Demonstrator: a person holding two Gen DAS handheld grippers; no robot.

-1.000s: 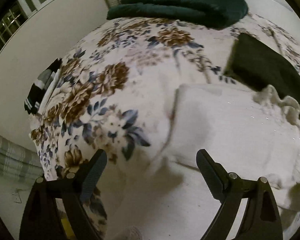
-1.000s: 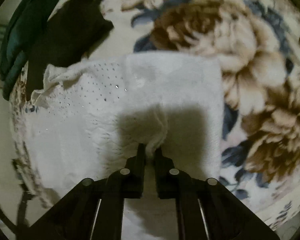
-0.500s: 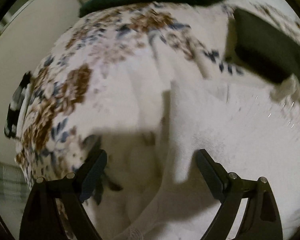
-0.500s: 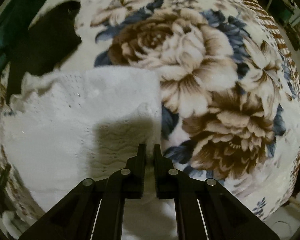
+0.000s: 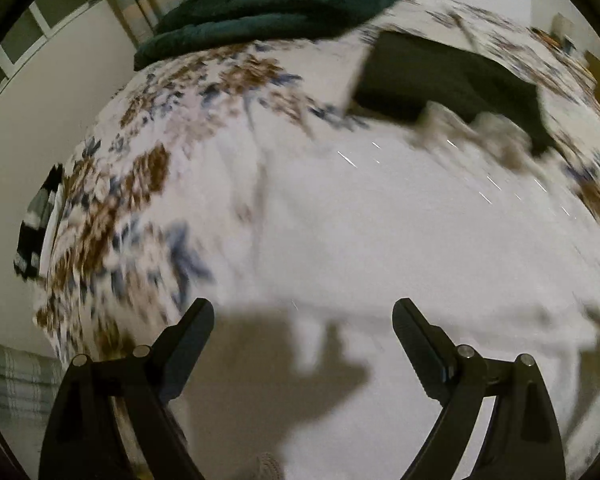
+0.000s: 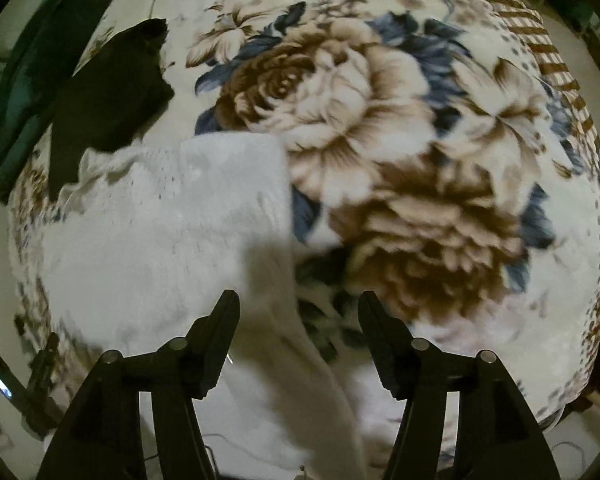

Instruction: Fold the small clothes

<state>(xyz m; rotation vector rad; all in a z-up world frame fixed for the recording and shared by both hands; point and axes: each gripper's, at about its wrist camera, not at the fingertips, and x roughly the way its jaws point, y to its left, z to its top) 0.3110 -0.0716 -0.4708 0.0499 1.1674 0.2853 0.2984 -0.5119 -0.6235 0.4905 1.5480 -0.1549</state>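
A white knitted garment (image 5: 400, 240) lies spread on the floral blanket (image 5: 148, 184), blurred by motion in the left wrist view. My left gripper (image 5: 303, 320) is open and empty above the garment's near part. In the right wrist view the white garment (image 6: 172, 232) lies left of centre with its right edge running down between the jaws. My right gripper (image 6: 299, 308) is open, with that edge beneath it and nothing held.
A dark folded garment (image 5: 452, 80) lies beyond the white one, also in the right wrist view (image 6: 108, 96). A dark green blanket (image 5: 268, 4) sits at the far end. A black-and-white item (image 5: 40, 220) lies at the bed's left edge.
My right gripper has opened and let go of the white garment's edge. My left gripper, open throughout, has shifted over the garment, with the view now blurred.
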